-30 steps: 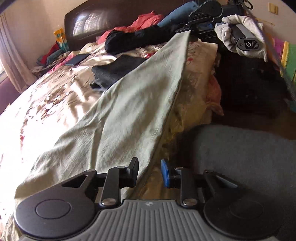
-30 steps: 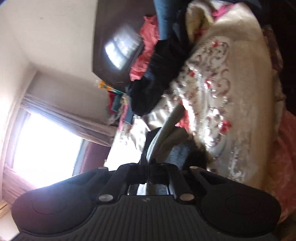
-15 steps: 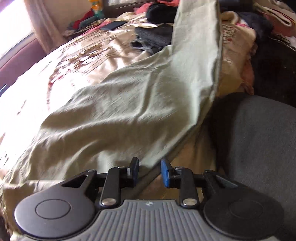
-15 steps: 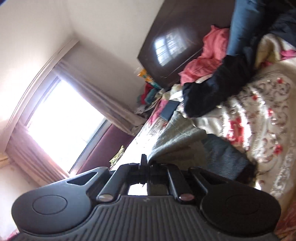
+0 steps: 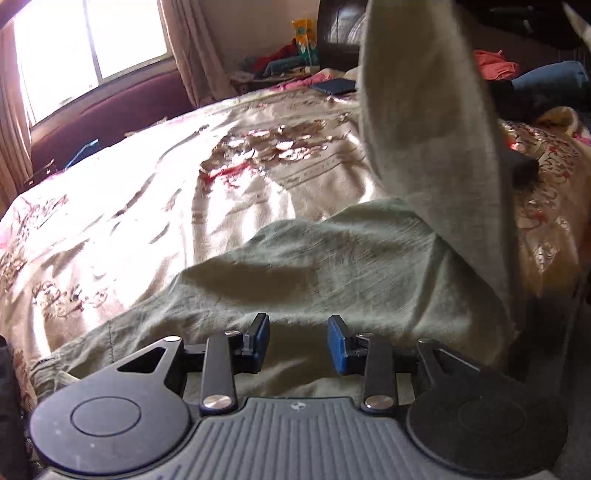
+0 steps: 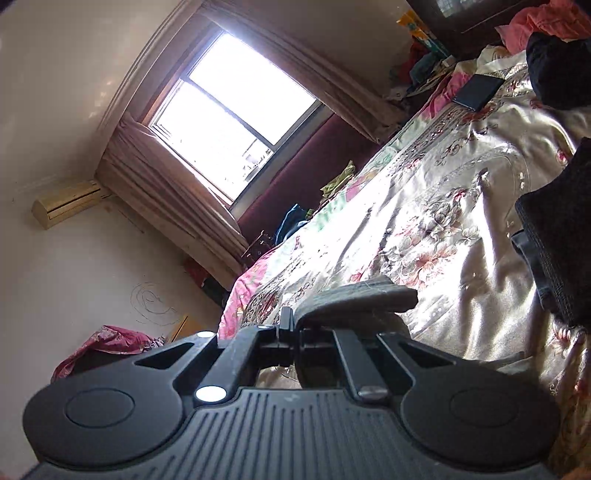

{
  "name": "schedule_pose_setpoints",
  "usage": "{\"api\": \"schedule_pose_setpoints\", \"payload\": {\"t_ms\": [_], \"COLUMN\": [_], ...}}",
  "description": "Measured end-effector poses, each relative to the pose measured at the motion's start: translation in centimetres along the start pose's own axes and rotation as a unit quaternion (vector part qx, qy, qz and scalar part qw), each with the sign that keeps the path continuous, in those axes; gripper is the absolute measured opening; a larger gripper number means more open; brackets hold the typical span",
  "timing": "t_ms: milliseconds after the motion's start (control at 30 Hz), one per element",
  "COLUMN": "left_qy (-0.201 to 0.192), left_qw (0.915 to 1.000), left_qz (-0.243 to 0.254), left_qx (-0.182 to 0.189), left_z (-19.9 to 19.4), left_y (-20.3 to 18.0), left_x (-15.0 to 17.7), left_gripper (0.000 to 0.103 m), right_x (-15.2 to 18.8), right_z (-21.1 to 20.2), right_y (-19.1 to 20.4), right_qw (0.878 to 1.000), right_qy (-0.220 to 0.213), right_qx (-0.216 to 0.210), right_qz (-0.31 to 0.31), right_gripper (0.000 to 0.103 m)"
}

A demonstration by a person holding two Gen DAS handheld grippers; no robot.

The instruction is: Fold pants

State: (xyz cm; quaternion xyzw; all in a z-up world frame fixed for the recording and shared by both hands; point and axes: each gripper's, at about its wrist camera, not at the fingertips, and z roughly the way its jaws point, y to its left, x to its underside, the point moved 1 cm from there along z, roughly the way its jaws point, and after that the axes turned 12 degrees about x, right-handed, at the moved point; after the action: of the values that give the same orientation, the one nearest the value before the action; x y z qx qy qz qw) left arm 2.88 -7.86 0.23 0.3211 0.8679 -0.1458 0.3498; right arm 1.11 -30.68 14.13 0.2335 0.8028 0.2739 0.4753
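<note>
Pants (image 5: 362,273): light, limp, drapes. Right gripper (image 6: 295,332) clenched on hem, lifted off bed (image 5: 147,206). Left gripper (image 5: 298,343) released; grasp waistband.

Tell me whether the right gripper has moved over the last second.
Yes. The right gripper, shut on the pants, swung from the headboard toward the window.

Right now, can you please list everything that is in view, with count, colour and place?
pants: one, olive green, on bed, one end lifted
bedspread: one, cream floral, covers bed
dark flat item: one, near headboard
black clothes: pile, far side of bed
pink garment: one, by headboard
window: one, bright, curtained
air conditioner: one, beige, on wall
left tongs: open, over pants
right tongs: shut on pants
</note>
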Motion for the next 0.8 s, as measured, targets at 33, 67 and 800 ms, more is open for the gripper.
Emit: {"api": "schedule_pose_setpoints", "payload": {"t_ms": [33,67,800], "left_qy": [0.015,0.026,0.015], "left_qw": [0.9996,0.9989,0.9934], "left_qz": [-0.022,-0.036,-0.098], "left_qx": [-0.003,-0.01,-0.058], "left_z": [0.5,0.4,-12.1], "left_y": [1.0,1.8,2.5], "left_x": [0.4,0.8,7.2], "left_gripper": [0.048,0.048,0.053], "right_x": [0.2,0.4,14.3], "right_z": [-0.1,-0.2,6.4], "right_y": [-0.1,-0.1,12.2], "right_qw": [1.0,1.0,0.95], "right_qy": [0.0,-0.001,0.084], "right_qx": [0.006,0.012,-0.016], "right_qz": [-0.001,-0.002,-0.301], "right_gripper": [0.004,0.004,0.005]}}
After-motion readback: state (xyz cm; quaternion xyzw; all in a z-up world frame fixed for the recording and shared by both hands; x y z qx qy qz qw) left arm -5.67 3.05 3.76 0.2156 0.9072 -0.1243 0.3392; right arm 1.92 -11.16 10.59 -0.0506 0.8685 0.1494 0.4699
